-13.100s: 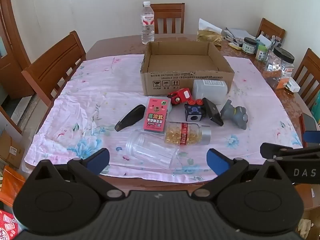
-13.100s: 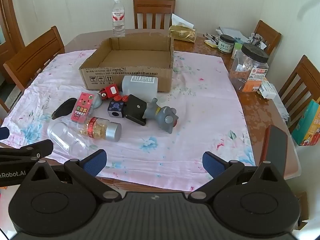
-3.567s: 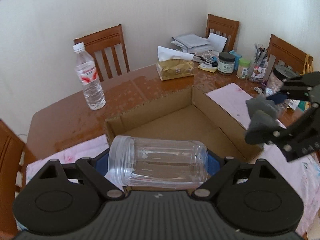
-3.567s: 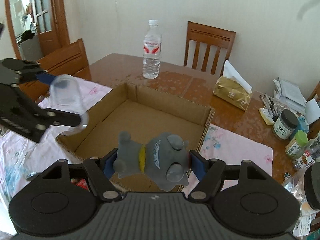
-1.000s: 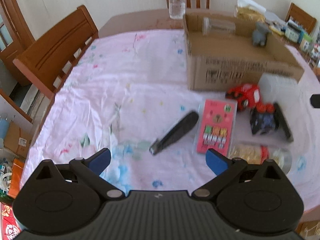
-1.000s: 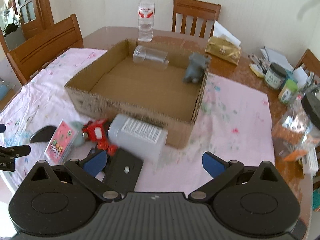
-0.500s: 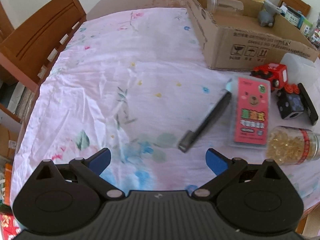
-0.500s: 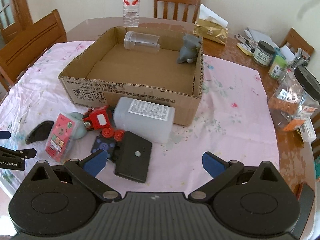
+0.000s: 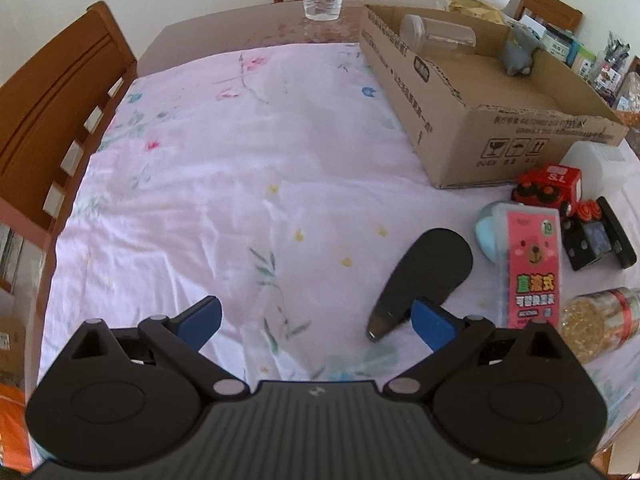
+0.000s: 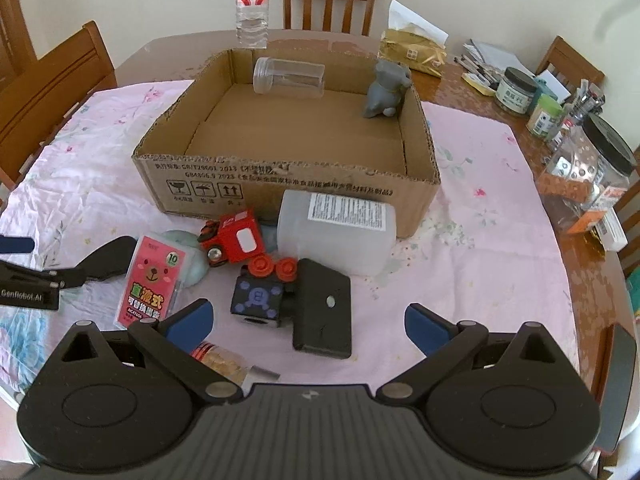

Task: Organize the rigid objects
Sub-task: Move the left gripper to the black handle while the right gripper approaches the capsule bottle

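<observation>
Two items lying inside cardboard box point(image 10: 280, 184): clear plastic jar point(image 10: 289, 77) on its side against far wall, grey figurine point(image 10: 386, 90) in far right corner, touching right wall. Box resting on pink floral cloth point(image 9: 208, 168) over wooden table point(image 10: 472, 80).

Left gripper point(image 9: 316, 316) low over cloth, fingers spread wide, nothing between them; right fingertip point(image 9: 430, 320) just beside narrow end of black flat tool point(image 9: 424, 276), contact not determinable. Right gripper point(image 10: 306, 320) likewise spread wide and empty, above black plate point(image 10: 324, 308) and dark cube with red knobs point(image 10: 260, 294).

Remaining outside box, clustered at its near wall: white plastic bottle point(image 10: 336, 232) on its side, touching box front; red toy truck point(image 10: 236, 238) beside it; pink card pack point(image 10: 154, 280) lying over a pale blue object point(image 10: 192, 260); capsule jar point(image 9: 596, 320) on its side, nearest the grippers. Water bottle point(image 10: 252, 4) upright beyond box on bare table. Assorted jars point(image 10: 584, 168) along right table edge.
</observation>
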`<state>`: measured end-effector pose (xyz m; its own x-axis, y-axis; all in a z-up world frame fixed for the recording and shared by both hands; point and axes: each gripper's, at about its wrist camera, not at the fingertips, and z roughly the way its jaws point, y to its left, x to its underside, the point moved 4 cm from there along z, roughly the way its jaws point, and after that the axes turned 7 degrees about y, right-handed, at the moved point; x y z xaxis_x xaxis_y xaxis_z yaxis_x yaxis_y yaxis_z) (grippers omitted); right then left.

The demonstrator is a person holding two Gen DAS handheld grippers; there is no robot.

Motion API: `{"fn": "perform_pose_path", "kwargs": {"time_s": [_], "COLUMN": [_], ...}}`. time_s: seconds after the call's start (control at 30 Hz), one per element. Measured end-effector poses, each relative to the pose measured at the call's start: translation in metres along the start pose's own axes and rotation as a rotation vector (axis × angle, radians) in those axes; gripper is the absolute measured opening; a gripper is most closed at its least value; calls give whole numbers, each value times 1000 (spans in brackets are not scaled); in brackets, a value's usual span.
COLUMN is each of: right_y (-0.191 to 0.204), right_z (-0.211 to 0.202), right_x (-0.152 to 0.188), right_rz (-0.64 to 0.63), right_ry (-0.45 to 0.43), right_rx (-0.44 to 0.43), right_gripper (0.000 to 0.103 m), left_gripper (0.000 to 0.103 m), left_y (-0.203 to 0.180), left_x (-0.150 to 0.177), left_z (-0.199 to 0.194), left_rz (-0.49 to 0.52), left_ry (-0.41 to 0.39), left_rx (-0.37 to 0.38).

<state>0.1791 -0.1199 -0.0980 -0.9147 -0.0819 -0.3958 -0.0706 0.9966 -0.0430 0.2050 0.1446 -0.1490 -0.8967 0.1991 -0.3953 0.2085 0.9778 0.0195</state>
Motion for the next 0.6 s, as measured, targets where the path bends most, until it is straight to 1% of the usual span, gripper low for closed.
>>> {"fn": "perform_pose_path", "kwargs": {"time_s": [0.1, 0.2, 0.3, 0.43, 0.53, 0.6], "right_y": [11, 32, 48, 62, 65, 65], "right_z": [2, 5, 10, 21, 27, 28], "right_x": [5, 7, 8, 9, 13, 16], "right_rz": [-5, -53, -90, -99, -95, -102], "right_ry": [13, 23, 30, 41, 53, 58], "right_rx": [-15, -37, -45, -62, -45, -30], "right_gripper": [103, 103, 103, 103, 103, 103], "left_gripper": [101, 101, 101, 101, 101, 101], "left_y": [-1, -10, -10, 5, 20, 28], "left_x": [-1, 2, 6, 8, 7, 6], "left_z": [1, 3, 7, 8, 9, 11], "left_rz": [29, 94, 126, 90, 57, 33], "left_ry": [0, 9, 16, 22, 21, 20], "left_rx": [38, 78, 55, 34, 14, 19]}}
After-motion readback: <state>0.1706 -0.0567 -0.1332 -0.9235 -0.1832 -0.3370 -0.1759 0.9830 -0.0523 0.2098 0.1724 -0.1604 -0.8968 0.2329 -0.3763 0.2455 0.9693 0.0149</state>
